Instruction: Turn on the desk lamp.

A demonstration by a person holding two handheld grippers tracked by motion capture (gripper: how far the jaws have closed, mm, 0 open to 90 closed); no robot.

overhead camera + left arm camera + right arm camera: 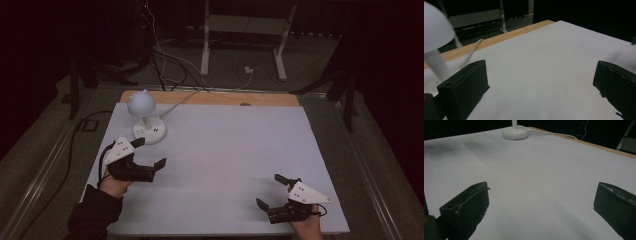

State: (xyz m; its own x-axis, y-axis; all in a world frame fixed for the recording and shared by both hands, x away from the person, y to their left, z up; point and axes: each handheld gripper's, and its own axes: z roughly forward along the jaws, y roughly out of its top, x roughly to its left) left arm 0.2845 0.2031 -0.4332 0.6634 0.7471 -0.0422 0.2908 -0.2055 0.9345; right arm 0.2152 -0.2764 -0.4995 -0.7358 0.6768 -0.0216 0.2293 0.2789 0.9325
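Two tools spread and empty over a white bench; one small lamp far-left.

The lamp (146, 118) stands upright just beyond the left tool (150, 152), stem vertical, its cord running off the back edge. The right tool (274, 190) sits well apart, near the front-right corner. Left hand likely nearer for any reach.

— What sits ahead of your left gripper (541, 87)?
— Your jaws stand wide apart over the white desk (544, 57); a white lamp (435, 32) and its cord (471, 53) lie just left.
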